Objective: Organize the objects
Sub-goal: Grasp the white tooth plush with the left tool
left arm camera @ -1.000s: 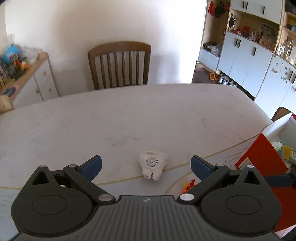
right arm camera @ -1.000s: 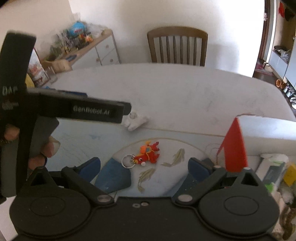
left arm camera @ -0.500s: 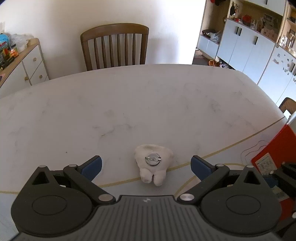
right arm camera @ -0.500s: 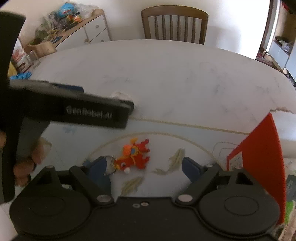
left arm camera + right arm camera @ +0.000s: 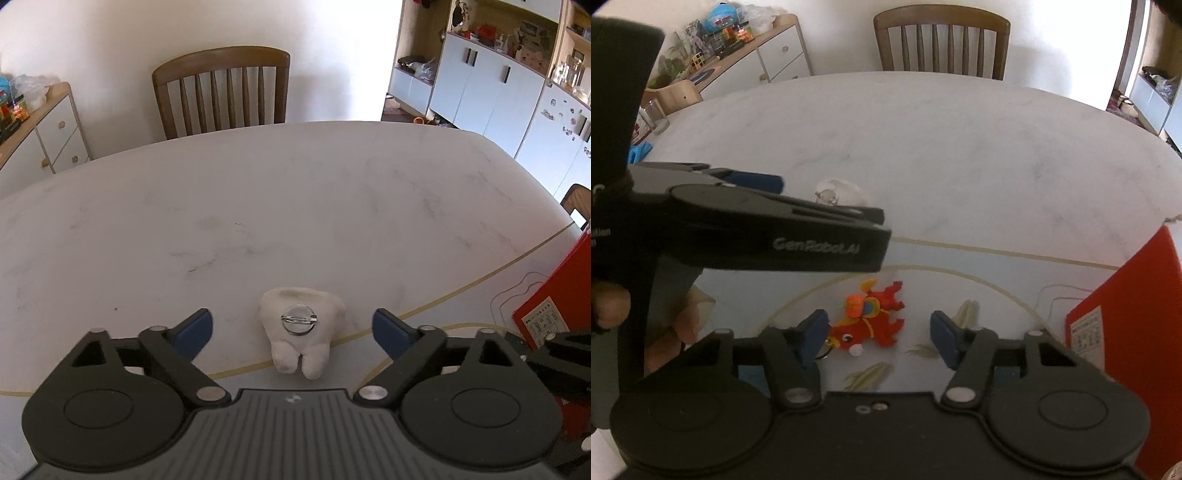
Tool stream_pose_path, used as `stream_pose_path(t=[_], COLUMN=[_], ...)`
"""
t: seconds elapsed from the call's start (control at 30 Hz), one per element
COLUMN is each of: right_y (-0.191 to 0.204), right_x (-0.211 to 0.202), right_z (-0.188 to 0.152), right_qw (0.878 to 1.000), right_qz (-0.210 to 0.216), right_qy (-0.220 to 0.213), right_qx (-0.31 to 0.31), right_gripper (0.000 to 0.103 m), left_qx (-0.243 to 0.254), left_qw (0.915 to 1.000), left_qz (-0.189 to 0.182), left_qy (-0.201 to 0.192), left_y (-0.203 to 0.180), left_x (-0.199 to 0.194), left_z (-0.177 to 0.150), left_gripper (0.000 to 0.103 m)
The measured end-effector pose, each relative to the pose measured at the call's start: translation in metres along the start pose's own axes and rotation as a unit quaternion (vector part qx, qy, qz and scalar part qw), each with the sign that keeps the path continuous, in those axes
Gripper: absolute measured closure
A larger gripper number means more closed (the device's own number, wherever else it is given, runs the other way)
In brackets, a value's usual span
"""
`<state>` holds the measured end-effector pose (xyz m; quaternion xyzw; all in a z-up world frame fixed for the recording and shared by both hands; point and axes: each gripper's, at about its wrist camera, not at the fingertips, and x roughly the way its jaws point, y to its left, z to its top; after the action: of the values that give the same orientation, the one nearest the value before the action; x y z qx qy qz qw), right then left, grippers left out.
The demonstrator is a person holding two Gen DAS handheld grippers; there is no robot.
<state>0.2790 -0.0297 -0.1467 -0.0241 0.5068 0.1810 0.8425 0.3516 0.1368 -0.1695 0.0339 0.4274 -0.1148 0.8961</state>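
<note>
Table: white marbled top with a pale mat printed with fish and tan lines at its near edge.
Right hand-held gripper: released, blue pads spread wide, low over the mat.
Red dragon keychain: flat on the mat between the right pads, nearer the left one; its ring is half hidden there.
Left hand-held gripper: released, pads well apart, either side of the white toy.
White tooth-shaped plush: lying at the mat's tan border line, round metal pin facing up, roots toward the camera.
Red box: at the right, standing on the mat, label visible.
Wooden chair: at the table's far side.
Sideboard: far left, cluttered top.
Cabinets: far right.
</note>
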Motion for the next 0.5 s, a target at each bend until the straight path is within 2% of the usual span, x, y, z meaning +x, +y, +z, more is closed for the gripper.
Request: stream_pose_path(t=[0.1,0.17,0.23,0.3,0.4,0.5], right_y=[0.001,0.003,0.003,0.003,0.003,0.001], right_x=[0.0,-0.001,0.0,0.001,0.0,0.0], right_z=[-0.001,0.0,0.003,0.005,0.007,0.007], right_qw=[1.0,1.0,1.0,1.0,0.999,0.999], right_qz=[0.002,0.004,0.006,0.007,0.009,0.012], right_qy=[-0.001,0.0,0.005,0.007,0.01,0.009], right_qx=[0.009,0.012,0.02,0.024,0.031,0.034], right_gripper=[0.049,0.053,0.054,0.057,0.06,0.061], left_qx=[0.0,-0.003,-0.004,-0.003,-0.004,-0.006], left_qw=[1.0,0.9999,0.9998,0.9998,0.9998,0.9997], left_qz=[-0.005,-0.009,-0.013,-0.015,-0.019,-0.023], left_qy=[0.004,0.008,0.014,0.013,0.011,0.009], left_y=[-0.001,-0.001,-0.001,-0.002,-0.001,0.001], left_x=[0.001,0.003,0.004,0.004,0.004,0.003], left_z=[-0.004,-0.007,-0.01,-0.012,-0.012,-0.012], left_gripper=[0.018,0.033,0.041,0.044,0.057,0.058])
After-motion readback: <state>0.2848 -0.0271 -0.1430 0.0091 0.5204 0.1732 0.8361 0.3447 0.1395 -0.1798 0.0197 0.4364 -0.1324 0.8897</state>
